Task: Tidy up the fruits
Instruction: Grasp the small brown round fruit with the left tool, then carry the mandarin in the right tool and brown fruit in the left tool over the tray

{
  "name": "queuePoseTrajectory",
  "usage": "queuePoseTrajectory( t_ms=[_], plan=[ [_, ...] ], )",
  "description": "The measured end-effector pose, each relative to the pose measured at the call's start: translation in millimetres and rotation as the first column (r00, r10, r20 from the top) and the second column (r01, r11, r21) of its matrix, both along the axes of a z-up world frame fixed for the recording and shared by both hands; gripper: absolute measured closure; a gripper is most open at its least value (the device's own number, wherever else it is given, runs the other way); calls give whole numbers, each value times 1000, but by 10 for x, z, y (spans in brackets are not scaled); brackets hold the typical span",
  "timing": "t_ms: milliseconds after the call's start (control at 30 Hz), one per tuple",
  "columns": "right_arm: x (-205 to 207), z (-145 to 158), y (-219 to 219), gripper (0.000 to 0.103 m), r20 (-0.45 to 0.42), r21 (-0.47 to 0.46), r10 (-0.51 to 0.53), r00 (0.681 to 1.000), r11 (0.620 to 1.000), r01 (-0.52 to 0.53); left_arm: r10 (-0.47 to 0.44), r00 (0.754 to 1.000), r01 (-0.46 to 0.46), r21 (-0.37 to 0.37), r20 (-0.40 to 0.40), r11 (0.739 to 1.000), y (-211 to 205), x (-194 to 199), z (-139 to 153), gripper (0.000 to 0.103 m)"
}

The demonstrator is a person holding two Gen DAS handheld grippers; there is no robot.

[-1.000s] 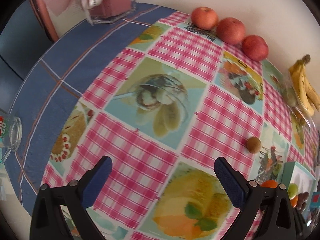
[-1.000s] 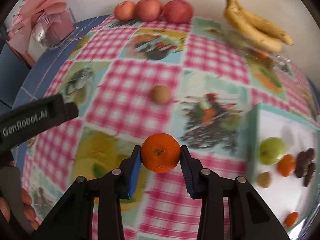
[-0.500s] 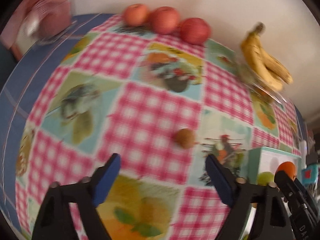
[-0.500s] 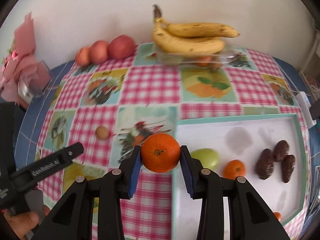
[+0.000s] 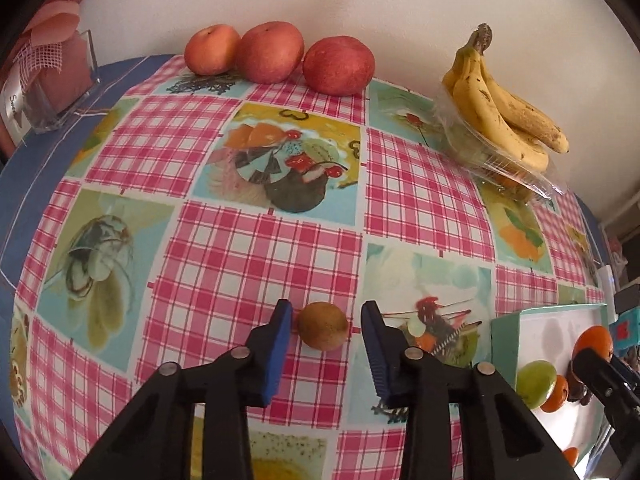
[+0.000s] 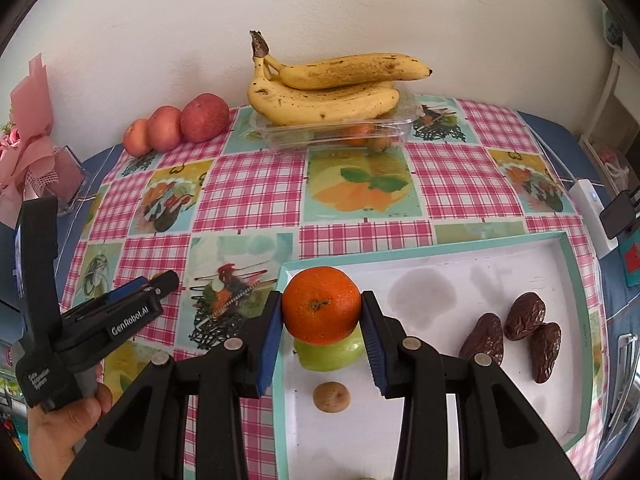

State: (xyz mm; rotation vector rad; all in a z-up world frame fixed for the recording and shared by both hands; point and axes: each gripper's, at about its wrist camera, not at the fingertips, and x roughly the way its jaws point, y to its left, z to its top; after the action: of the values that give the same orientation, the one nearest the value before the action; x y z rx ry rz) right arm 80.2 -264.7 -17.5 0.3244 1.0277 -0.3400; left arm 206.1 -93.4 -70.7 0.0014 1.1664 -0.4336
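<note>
A small brown round fruit [image 5: 323, 331] lies on the checked tablecloth between the open fingers of my left gripper [image 5: 325, 334], touching the left pad or nearly so. My right gripper [image 6: 321, 312] is shut on an orange mandarin [image 6: 321, 305] and holds it above the left end of the white tray [image 6: 520, 264], over a green fruit [image 6: 330, 354]. The tray also holds a small brown fruit [image 6: 331, 397] and three dates [image 6: 516, 330]. In the left wrist view the tray [image 5: 505, 334], the mandarin [image 5: 593, 344] and the green fruit [image 5: 535, 383] show at the right edge.
Three red apples [image 5: 276, 56] stand by the far wall. A bunch of bananas [image 6: 328, 88] lies on a clear plastic box [image 6: 336, 130] with fruit in it. A pink gift box [image 5: 48, 80] sits at the far left. A white device [image 6: 592, 208] lies right of the tray.
My left gripper has moved forward to the brown fruit and narrowed around it. My right gripper has carried the mandarin right, over the tray.
</note>
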Motion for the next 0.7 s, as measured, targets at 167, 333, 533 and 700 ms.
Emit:
queuePoseTrajectory(
  t_ms=[167, 333, 533, 700],
  plan=[
    [2, -16, -18, 63, -2, 4, 3, 1000, 1000, -3, 6, 999, -8, -44, -36, 999, 41, 17, -28, 75],
    [-7, 16, -23, 63, 7, 1, 3, 1000, 1000, -3, 15, 1000, -16, -69, -23, 997, 55, -4, 216, 75],
    [-86, 156, -97, 63, 28, -12, -25, 999, 1000, 25, 0, 999, -6, -122, -49, 992, -28, -110, 535, 75],
    [-237, 315, -235, 63, 45, -27, -65, 997, 997, 67, -18, 997, 5, -169, -77, 986, -119, -265, 712, 75]
  ],
)
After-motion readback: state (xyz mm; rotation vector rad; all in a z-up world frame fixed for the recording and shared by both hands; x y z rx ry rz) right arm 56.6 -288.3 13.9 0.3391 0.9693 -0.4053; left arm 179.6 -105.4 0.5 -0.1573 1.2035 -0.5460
